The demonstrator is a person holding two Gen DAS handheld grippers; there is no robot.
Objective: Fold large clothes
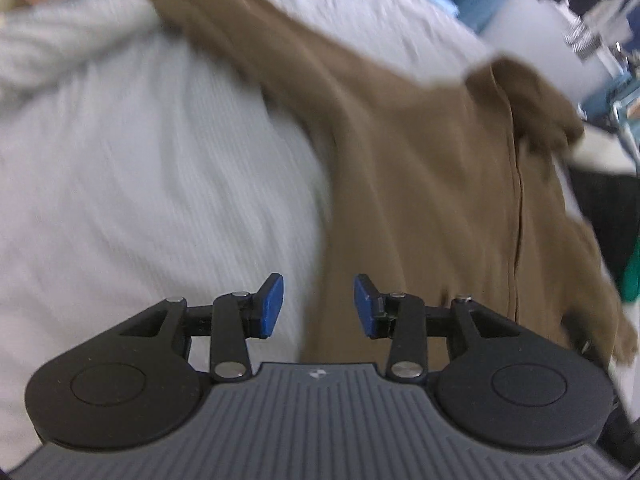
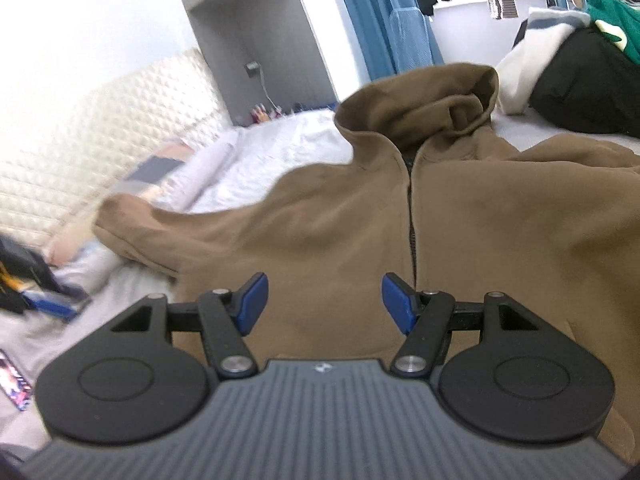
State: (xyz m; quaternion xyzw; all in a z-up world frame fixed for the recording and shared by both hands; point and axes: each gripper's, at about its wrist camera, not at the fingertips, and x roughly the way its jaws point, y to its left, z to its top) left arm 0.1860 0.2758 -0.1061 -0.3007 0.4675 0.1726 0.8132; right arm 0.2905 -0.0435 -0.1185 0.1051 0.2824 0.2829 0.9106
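Hoodie (image 2: 460, 216), brown zip-front, lies front-up on the bed (image 1: 140, 184), zip closed, hood (image 2: 424, 104) at the far end. Spread mostly flat, but no body fold visible yet, so judged early in the task.

Status:
- One sleeve (image 2: 168, 236) stretches out to the side over the white bedding, not tucked in.
- Other side of the hoodie bunches a bit near the frame edge in the right wrist view; can't tell whether that sleeve is folded over or just rumpled.
- Left: both sleeves in, sides in, then bottom-to-top fold. All of that is still pending as far as the views show.

Grippers:
- Left gripper (image 1: 319, 306): released, jaws apart w/ nothing between, hovering over the hoodie's edge where it meets the sheet.
- Right gripper (image 2: 325, 304): released too, jaws wider, empty, over the lower front beside the zip.

Hard to read:
- Left wrist view is motion-blurred; fabric detail smeared.
- Hem and lower body hidden under both gripper housings.
- Clothes pile (image 2: 572, 80) at the far corner of the bed, apart from the hoodie; item count unclear.
- Blurred dark/blue stuff at the left edge of the right view, can't ID.
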